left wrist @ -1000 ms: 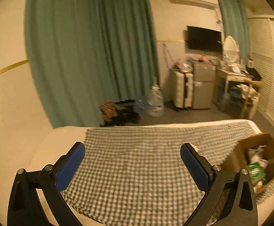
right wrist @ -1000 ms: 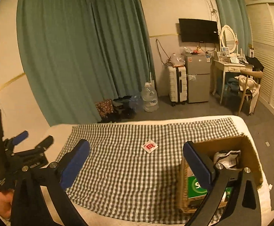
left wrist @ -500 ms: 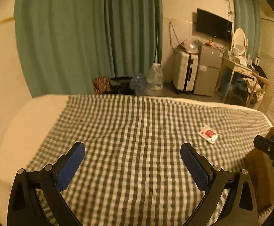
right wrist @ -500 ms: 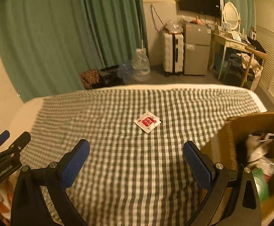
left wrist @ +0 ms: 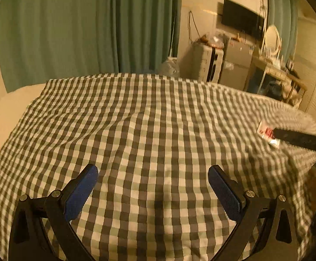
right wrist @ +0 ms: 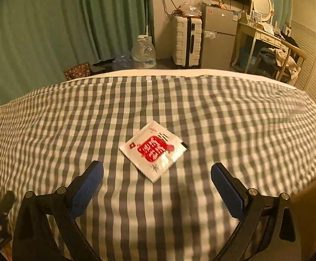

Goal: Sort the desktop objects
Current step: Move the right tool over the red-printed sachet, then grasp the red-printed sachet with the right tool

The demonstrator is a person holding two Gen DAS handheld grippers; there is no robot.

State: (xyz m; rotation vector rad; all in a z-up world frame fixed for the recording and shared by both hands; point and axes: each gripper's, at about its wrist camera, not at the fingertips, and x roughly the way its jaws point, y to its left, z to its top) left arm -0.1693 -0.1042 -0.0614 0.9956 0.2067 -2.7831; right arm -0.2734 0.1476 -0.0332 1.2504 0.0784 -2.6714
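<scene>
Right claw (right wrist: 156, 176): spread wide, empty, low over the checked cloth (right wrist: 223, 113). Packet (right wrist: 153, 149): white with red print, flat on the cloth, just ahead of the fingertips and between their lines, untouched. Left claw (left wrist: 153, 177): also wide, empty, above bare cloth. Same packet (left wrist: 266, 133) far to its right, partly behind a dark blurred finger (left wrist: 301, 140). Curtains (right wrist: 71, 21), suitcase (right wrist: 186, 41) beyond.
</scene>
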